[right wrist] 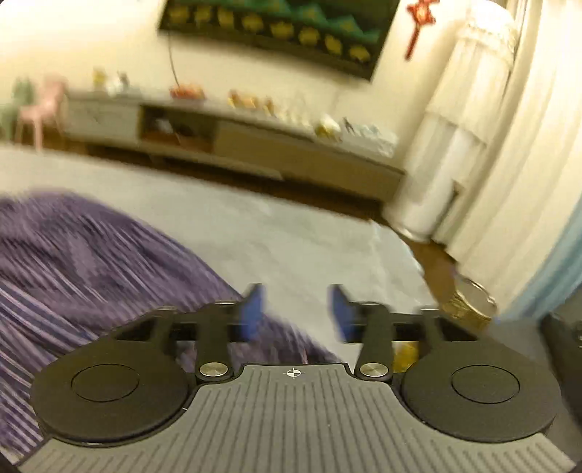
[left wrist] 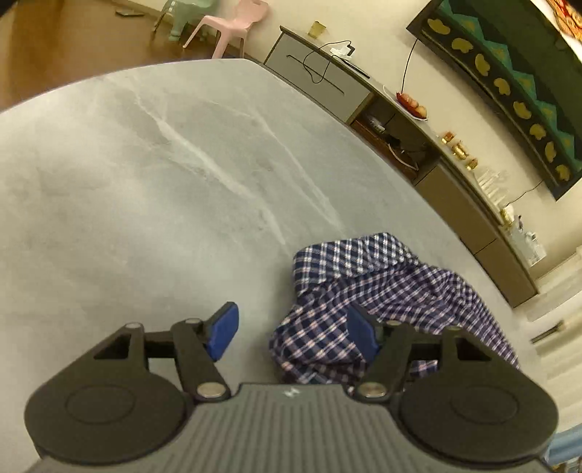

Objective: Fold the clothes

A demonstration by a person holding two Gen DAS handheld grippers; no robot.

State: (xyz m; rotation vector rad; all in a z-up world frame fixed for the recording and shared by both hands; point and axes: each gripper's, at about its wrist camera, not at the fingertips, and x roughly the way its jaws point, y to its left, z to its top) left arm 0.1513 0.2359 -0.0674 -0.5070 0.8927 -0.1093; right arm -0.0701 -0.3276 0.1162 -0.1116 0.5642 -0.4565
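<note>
- The left gripper [left wrist: 293, 333] fills the bottom of the left wrist view with its jaws spread wide and nothing between them; its blue pads [left wrist: 223, 331] sit above the grey marbled table [left wrist: 145, 189].
- A crumpled blue-and-white checked garment [left wrist: 382, 291] lies on the table in the lower right of that view; the gripper's right pad overlaps its edge in the picture, but I cannot tell whether they touch.
- The right gripper [right wrist: 296, 314] is released too, its jaws parted and empty, at the lower centre of the blurred right wrist view.
- There, the garment [right wrist: 80, 262] covers the lower left of the frame, reaching under the left finger.
- A long low sideboard [left wrist: 454, 196] runs along the wall beyond the table, and a pink chair [left wrist: 232, 25] stands at the top of the left wrist view.
</note>
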